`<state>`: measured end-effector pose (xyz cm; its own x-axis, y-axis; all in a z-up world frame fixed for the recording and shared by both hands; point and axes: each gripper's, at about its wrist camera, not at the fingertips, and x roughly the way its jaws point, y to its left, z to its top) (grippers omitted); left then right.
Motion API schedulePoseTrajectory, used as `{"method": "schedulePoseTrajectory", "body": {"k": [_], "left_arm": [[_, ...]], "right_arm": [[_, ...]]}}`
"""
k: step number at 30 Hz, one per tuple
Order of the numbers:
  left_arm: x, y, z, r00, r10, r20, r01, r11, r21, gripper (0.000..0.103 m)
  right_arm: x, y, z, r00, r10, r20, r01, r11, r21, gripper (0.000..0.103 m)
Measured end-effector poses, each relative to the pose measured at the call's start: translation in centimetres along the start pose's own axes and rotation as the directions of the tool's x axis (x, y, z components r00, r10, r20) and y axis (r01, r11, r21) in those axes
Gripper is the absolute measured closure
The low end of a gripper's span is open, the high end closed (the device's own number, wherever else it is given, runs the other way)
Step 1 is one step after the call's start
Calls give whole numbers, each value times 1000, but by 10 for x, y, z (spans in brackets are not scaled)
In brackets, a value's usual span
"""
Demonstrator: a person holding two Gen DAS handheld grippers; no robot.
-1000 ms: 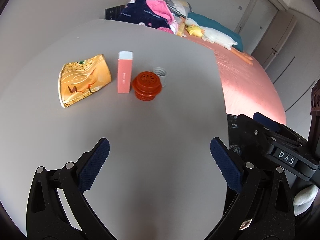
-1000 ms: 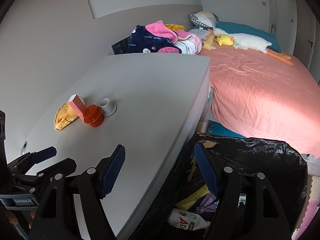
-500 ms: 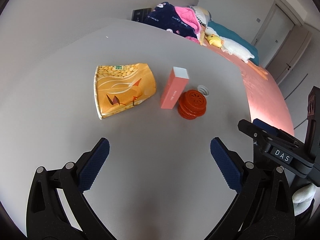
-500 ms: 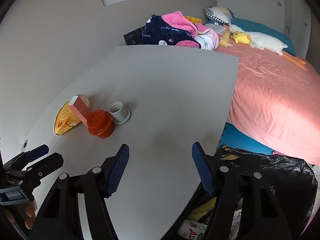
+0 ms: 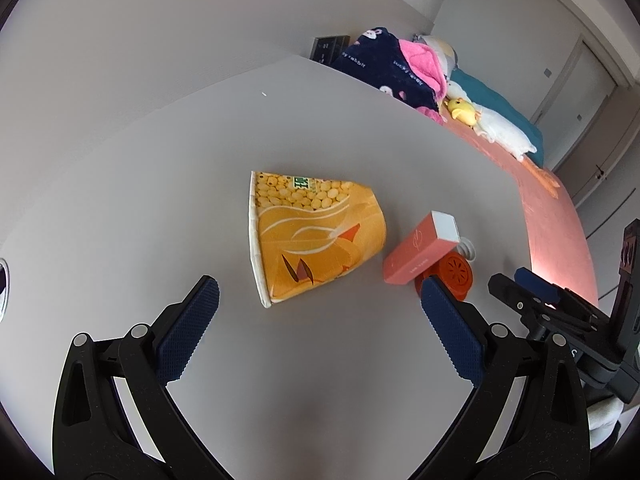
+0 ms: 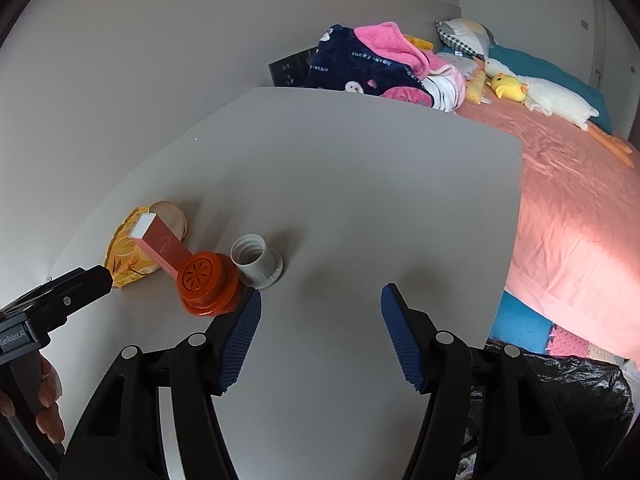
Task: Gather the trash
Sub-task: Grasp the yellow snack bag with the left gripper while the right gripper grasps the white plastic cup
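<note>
Nearest in the left wrist view, the left gripper (image 5: pixel 316 312) hangs over the grey desk (image 5: pixel 168 184) with its fingers (image 5: pixel 188 336) spread wide and released, nothing between them. Just beyond them lies one crushed yellow paper cup (image 5: pixel 316 240) on its side, rim toward the near left. To its right stands one pink box (image 5: pixel 420 252), and behind that box one orange lid (image 5: pixel 456 274), partly hidden by the right finger.

The right wrist view shows the right gripper (image 6: pixel 320 332) also over the desk, its jaws having just been closing a little, yet still apart and empty. Ahead to the left, this view alone shows clearly one grey threaded cap (image 6: pixel 256 260), just beside the orange lid; the left view gives only a sliver of it. Here the cup is mostly hidden behind the box. At the near right corner, off the desk edge, one black trash bag (image 6: pixel 568 392) stands open, seen in this view only. A hand (image 6: pixel 46 404) grips the left gripper's handle at the near left.

Far off, both views show one bed (image 6: pixel 568 200) in pink sheets with a heap of blankets (image 6: pixel 372 68) and one white plush duck (image 6: pixel 544 96).
</note>
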<state>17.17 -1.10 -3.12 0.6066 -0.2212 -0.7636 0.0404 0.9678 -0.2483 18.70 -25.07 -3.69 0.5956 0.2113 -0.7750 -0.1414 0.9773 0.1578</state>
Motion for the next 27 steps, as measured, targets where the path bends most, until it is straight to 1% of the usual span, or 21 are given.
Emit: {"method": "schedulePoseTrajectory", "body": {"k": [3,9,16,18,20,22,25,27], "left_arm": [[0,3,8,1000,-3,25,3,1000,-26,6],[7,4,23,999,-13,33,15,999,-51,6],[29,7,35,1000,-24,6,24,997,-71,6],[36,8,36,1000,-29,-11,28,997,-73,6],[44,8,37,999,-25,-27,23,997,-70,6],[50,10,37,999,-16,-39,14,997,-72,6],[55,15,36,998,-25,-50,20,996,-88,6],[56,15,35,999,-16,-46,12,997,-81,6]], "right_arm": [[2,3,5,1000,5,6,-5,1000,-5,38],[5,11,14,1000,23,21,-23,1000,-19,39],[18,19,26,999,36,15,-35,998,-45,39],[22,21,27,999,36,13,-35,998,-52,41],[27,21,28,999,52,0,-52,997,-54,47],[29,22,29,998,69,-8,-69,996,-50,48],[35,24,30,998,61,-27,-62,997,-54,54],[39,23,30,997,64,-38,-66,997,-46,58]]}}
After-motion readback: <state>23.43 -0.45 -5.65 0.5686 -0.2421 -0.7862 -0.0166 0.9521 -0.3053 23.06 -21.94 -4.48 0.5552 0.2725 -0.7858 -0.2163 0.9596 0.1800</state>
